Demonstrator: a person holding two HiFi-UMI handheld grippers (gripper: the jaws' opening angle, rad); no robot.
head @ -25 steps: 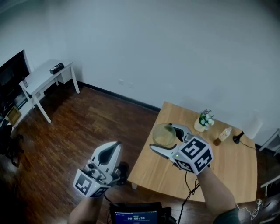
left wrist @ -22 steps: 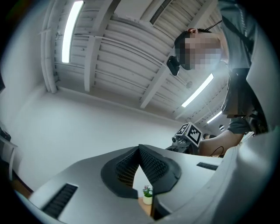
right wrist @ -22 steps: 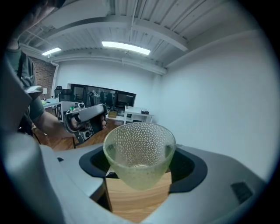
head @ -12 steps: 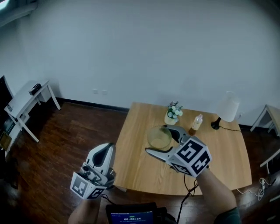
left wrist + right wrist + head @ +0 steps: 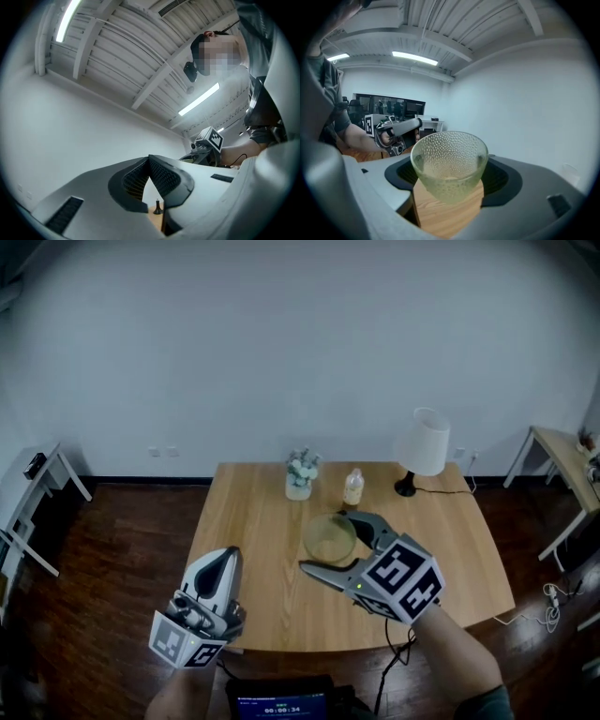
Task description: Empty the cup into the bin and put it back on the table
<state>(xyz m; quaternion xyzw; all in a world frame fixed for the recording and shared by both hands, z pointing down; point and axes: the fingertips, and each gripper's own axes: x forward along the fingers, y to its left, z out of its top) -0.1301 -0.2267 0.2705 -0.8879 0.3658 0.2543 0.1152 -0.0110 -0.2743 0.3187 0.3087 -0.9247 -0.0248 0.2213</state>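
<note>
The right gripper [image 5: 327,542] holds a dimpled clear-glass cup [image 5: 330,534] upright, mouth up, above the middle of the wooden worktop [image 5: 253,521]. In the right gripper view its dark padded fingers [image 5: 502,181] are clamped on the cup's [image 5: 449,164] two sides, at 3 and 9 o'clock of the bowl, and the worktop's wood grain [image 5: 440,220] shows beneath the glass. A pale patch sits at the bottom of the cup; what it is cannot be told.

The left gripper [image 5: 221,557] hangs at about 8 o'clock from the cup, at the worktop's near left edge, well apart from the right one. In the left gripper view its ribbed fingers [image 5: 135,182] meet at the tips with nothing held between them; a narrow gap lower down shows a sliver of worktop and a small dark lamp foot [image 5: 158,209].

On the far part of the worktop, at 11 o'clock from the cup, stands a small pot of pale flowers [image 5: 300,475]. A little bottle [image 5: 353,487] stands at 1 o'clock, just beside the pot. A lamp [image 5: 422,448] with a white shade stands at 2 o'clock. The three stand upright, apart from the cup. The floor [image 5: 122,540] around is dark wood.
</note>
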